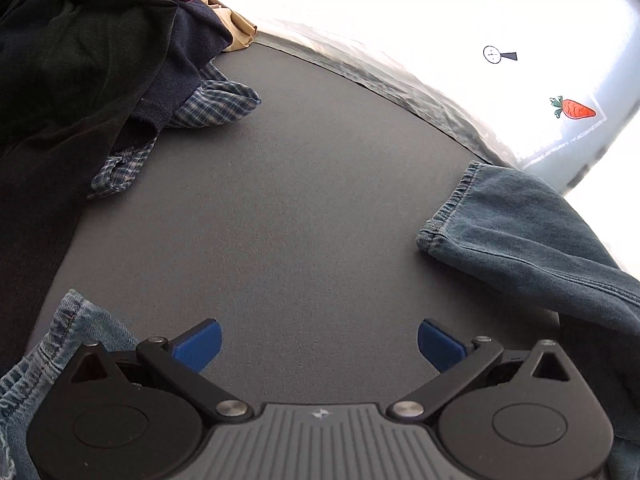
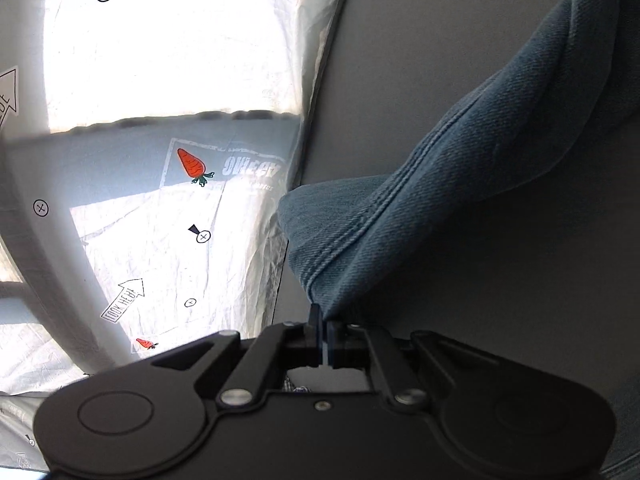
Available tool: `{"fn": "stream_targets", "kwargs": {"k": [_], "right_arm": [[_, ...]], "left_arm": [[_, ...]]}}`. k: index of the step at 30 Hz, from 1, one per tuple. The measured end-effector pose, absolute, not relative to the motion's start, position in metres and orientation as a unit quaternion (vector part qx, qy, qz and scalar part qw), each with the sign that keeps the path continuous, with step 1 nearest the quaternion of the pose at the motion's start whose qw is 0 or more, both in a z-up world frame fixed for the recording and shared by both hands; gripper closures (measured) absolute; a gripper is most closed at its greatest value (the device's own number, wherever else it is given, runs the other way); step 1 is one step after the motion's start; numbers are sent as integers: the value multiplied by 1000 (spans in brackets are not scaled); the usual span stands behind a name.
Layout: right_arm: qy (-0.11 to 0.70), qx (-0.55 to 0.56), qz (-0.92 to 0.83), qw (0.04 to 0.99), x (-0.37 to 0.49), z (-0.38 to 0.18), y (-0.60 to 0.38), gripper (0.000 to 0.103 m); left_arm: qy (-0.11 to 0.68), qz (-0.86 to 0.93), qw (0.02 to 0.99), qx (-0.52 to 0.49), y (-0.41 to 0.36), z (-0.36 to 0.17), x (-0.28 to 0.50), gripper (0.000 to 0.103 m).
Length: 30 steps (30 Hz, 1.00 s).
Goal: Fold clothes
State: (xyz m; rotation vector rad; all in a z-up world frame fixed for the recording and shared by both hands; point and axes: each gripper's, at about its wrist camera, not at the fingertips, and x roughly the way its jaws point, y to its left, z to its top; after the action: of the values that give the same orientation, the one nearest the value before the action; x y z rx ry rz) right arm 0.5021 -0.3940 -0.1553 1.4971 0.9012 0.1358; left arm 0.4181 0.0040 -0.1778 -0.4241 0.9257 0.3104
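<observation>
A pair of blue jeans lies on the grey table (image 1: pixel 300 200). In the left wrist view one leg end with its hem (image 1: pixel 520 224) rests at the right, and a lighter denim edge (image 1: pixel 60 344) shows at the lower left beside the gripper. My left gripper (image 1: pixel 319 344) hovers open over bare table, nothing between its blue pads. In the right wrist view my right gripper (image 2: pixel 322 320) is shut on a fold of the jeans (image 2: pixel 400 216), and the denim rises from the pinch up toward the top right, lifted off the table (image 2: pixel 500 280).
A pile of other clothes (image 1: pixel 80 60) fills the far left of the table: dark garments, a blue checked shirt (image 1: pixel 208 108), something red. A white sheet printed with carrots and arrows (image 2: pixel 160 208) lies past the table's edge.
</observation>
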Motion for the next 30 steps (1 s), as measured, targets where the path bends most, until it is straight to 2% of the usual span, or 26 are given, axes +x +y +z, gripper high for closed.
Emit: {"fn": "stream_targets", "kwargs": {"k": [7,14,17,19,22,24,30], "right_arm": [[404,687,124,591,453,-127,-384,101],[345,651,190,649,481,-72,-404,101],[351,663,119,650,508,-91,-431,92],[366,674,56,639,519,-113,-448,79],[380,703,-8,601,516,-145,-466,76],[381,706,-17,596,507,-155,-470,67],[373,728,-56,572,453,-177,-479,67]], "left_arm": [[436,114,870,-199,-5,-163,372,0],[419,96,884,-187,-13,-147,356,0],[424,104,880,-190,-14,-152,364,0],[430,98,877,-192,-15,-155,370,0],[442,90,874,-184,-19,-161,376,0],[450,81,872,-173,-23,-165,380,0],[473,-28,868,-147,-44,-171,393,0]]}}
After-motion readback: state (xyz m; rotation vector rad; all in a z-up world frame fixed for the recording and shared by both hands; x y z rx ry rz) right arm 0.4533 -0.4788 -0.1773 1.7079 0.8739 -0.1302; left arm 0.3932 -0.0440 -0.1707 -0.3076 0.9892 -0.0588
